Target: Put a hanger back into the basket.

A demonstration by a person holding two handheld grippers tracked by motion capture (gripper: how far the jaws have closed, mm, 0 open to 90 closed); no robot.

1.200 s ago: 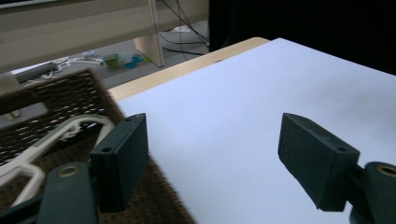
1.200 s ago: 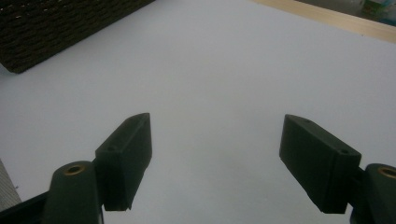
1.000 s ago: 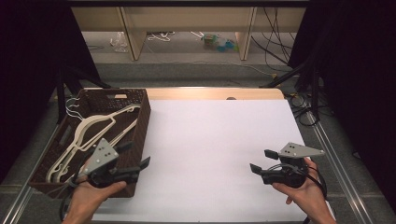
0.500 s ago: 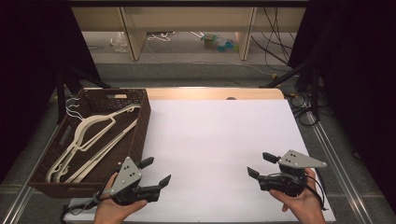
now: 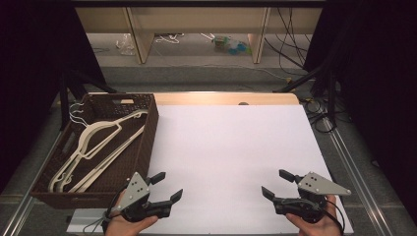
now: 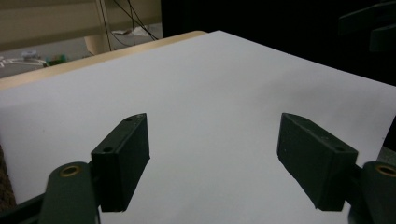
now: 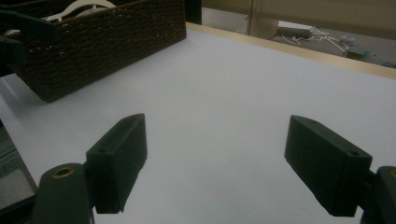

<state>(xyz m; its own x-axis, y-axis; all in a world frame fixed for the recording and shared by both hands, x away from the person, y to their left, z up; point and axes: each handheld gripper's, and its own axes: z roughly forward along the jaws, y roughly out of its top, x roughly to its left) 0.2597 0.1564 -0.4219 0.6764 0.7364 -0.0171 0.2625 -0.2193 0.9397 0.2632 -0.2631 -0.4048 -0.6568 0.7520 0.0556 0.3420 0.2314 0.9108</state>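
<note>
Currently both grippers sit low over the near edge of the table, which is covered by a white sheet. Left gripper near the near-left corner, just beside the near right corner of the wicker basket; jaws stand wide apart, nothing between them, bare white surface visible through the gap in the left gripper view. Right gripper near the near-right corner, well apart from the basket; its jaws have just been opening and now stand wide, nothing between them, only the white sheet seen past them in the right gripper view. Both point inward, toward each other across the sheet. Basket, dark brown, rests along the left edge of the table, partly overhanging it. Cream-coloured hangers lie stacked inside, hooks toward the far left corner of the basket, untouched by either gripper. Basket's woven wall also shows in the right gripper view, hangers' tops just above its rim.
</note>
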